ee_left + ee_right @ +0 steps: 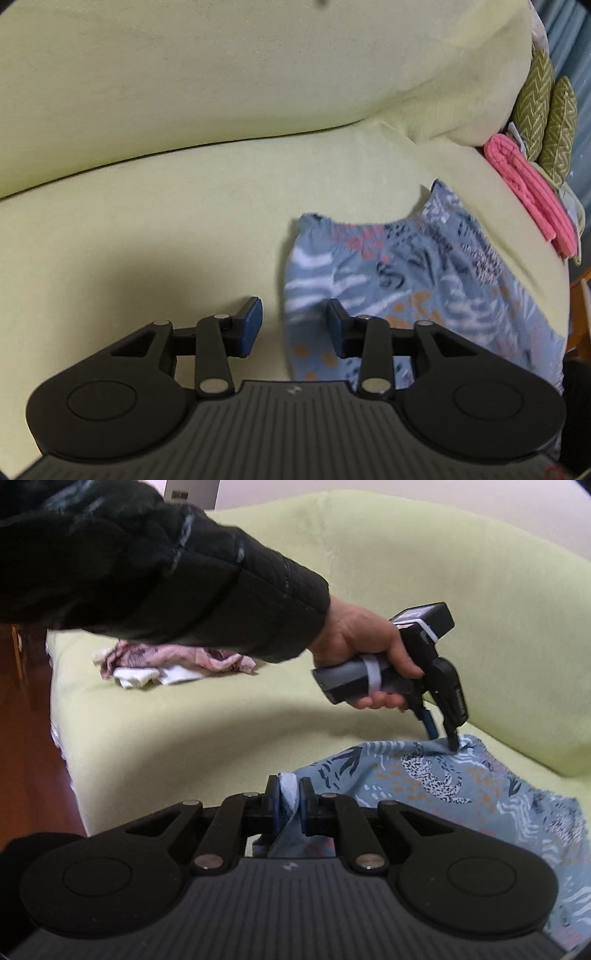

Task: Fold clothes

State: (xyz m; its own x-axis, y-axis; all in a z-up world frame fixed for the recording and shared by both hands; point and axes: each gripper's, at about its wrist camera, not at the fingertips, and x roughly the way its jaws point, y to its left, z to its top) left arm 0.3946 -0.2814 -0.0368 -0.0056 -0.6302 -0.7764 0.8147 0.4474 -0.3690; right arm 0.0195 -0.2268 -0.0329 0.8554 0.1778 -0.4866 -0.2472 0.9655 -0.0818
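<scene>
A blue patterned garment (406,280) lies on the pale green sofa seat (147,236). My left gripper (294,326) is open, its right finger over the garment's near left edge, its left finger over bare cushion. In the right wrist view the left gripper (441,736) touches the garment's far edge (458,775). My right gripper (289,805) is shut on a white-lined corner of the blue garment, which bunches between the pads.
A folded pink cloth (532,188) and two olive patterned cushions (546,110) sit at the sofa's right end. A crumpled pink and white garment (170,664) lies at the far left of the seat. The sofa back (221,66) rises behind.
</scene>
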